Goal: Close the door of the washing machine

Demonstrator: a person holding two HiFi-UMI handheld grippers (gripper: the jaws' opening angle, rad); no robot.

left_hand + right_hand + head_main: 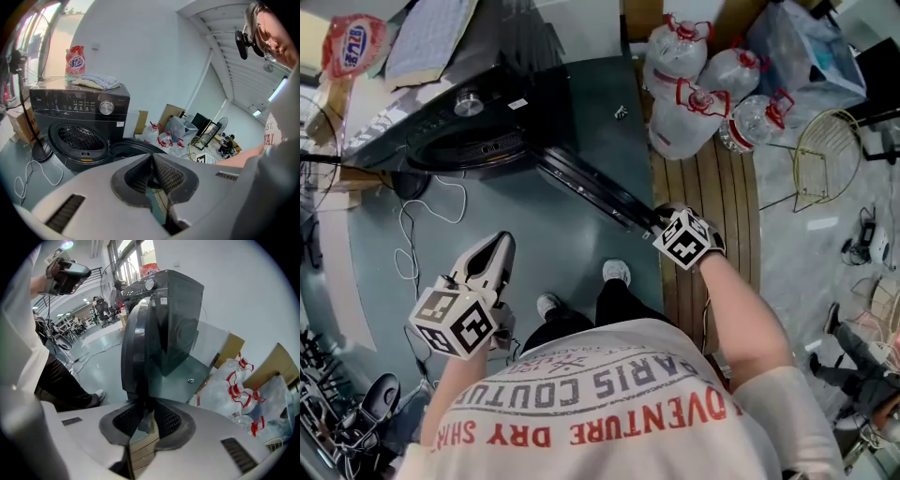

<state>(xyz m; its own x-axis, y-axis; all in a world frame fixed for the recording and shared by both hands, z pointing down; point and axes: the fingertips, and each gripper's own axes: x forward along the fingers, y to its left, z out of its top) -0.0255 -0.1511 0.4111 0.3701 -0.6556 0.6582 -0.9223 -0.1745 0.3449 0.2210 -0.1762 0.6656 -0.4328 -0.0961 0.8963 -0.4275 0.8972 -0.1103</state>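
Note:
The black washing machine (478,122) stands at the upper left of the head view, its round drum opening (77,138) showing in the left gripper view. Its door (591,183) hangs wide open and reaches toward the lower right. My right gripper (656,220) is at the door's free edge; in the right gripper view the door (140,338) rises edge-on from between the pads, and the right gripper (145,411) is shut on it. My left gripper (499,246) hangs over the grey floor left of my feet. The left gripper (152,159) is shut with nothing in it.
Several clear water jugs (703,103) with red caps lie right of the machine beside a wooden plank strip (722,206). A wire basket (825,159) stands further right. A detergent bag (356,45) and a folded cloth (431,37) rest on the machine. A white cable (412,234) trails across the floor.

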